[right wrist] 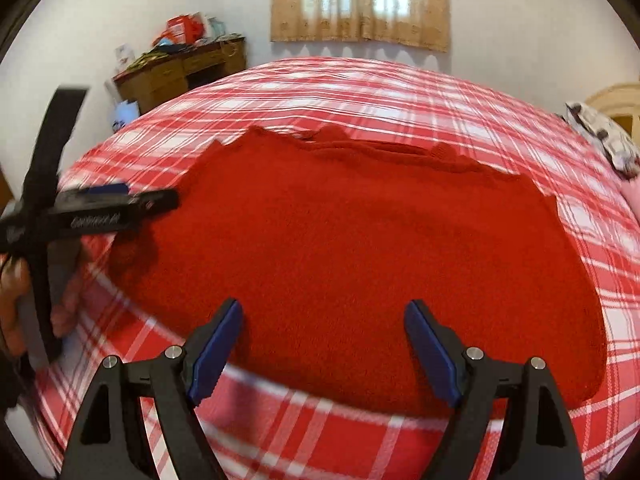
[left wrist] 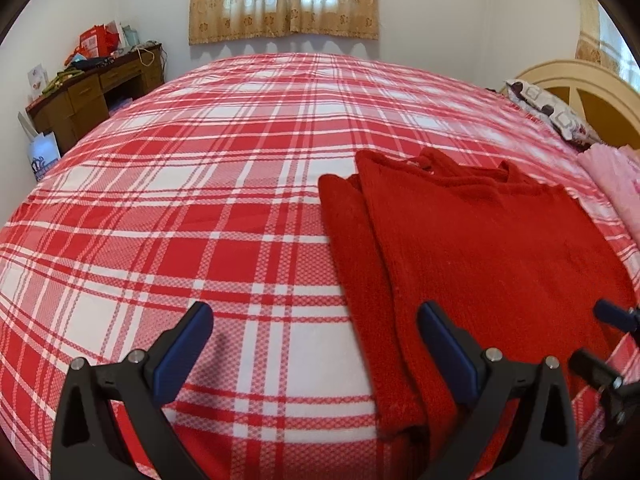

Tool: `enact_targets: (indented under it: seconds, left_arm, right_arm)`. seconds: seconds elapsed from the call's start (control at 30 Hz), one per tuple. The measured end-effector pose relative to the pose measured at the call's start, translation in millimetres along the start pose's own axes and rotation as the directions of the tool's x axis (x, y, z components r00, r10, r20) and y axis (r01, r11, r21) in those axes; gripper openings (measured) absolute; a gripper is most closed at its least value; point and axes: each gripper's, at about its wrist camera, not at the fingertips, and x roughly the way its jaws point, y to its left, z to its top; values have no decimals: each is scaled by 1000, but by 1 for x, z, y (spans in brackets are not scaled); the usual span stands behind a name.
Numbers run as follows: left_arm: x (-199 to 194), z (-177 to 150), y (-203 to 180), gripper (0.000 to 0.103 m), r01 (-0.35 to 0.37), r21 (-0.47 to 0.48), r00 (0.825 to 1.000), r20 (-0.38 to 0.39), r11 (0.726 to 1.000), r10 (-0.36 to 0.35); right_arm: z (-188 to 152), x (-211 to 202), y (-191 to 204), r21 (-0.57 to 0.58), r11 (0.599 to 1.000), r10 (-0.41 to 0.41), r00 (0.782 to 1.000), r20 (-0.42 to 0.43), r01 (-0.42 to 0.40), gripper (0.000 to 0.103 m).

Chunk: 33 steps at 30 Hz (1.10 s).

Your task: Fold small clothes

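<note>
A red knit sweater (left wrist: pixel 480 248) lies flat on the red and white plaid bedspread (left wrist: pixel 200 220), its left sleeve folded in along the body. In the right wrist view the sweater (right wrist: pixel 352 240) fills the middle. My left gripper (left wrist: pixel 316 320) is open and empty, low over the bedspread at the sweater's left edge; it also shows from the side in the right wrist view (right wrist: pixel 120 196). My right gripper (right wrist: pixel 324 320) is open and empty above the sweater's near hem; its tips show at the right edge of the left wrist view (left wrist: pixel 612 320).
A wooden desk (left wrist: pixel 92 92) with clutter stands at the far left by the wall. A patterned pillow (left wrist: pixel 552 112) and a headboard (left wrist: pixel 592 88) are at the right, with pink fabric (left wrist: pixel 612 184) beside them. Curtains (left wrist: pixel 284 0) hang on the far wall.
</note>
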Motion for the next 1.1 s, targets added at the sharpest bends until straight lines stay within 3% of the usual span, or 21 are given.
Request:
enact_targets:
  seconds: [0.37,0.67,1.0,1.1]
  left_arm:
    - [-1,4,12,103,35,-4,999,27,999,-35]
    - [13,22,19,103,141,-92,990,23,986,-140]
    - [33,35,9,103,273,-88,962,-1,958,-274]
    - [41,39,9,97,300,-95,953,-13,949,-303]
  right_arm:
    - [-10,-11,45,-169,985,-29,999,39,35,84]
    - [-11,-13,79,-273,960,-35,996,84,57,84]
    - [-10,6,108,-363,924,-91,990,105,124,84]
    - [-8,10,113,-379,914,-109,988,112,144,84]
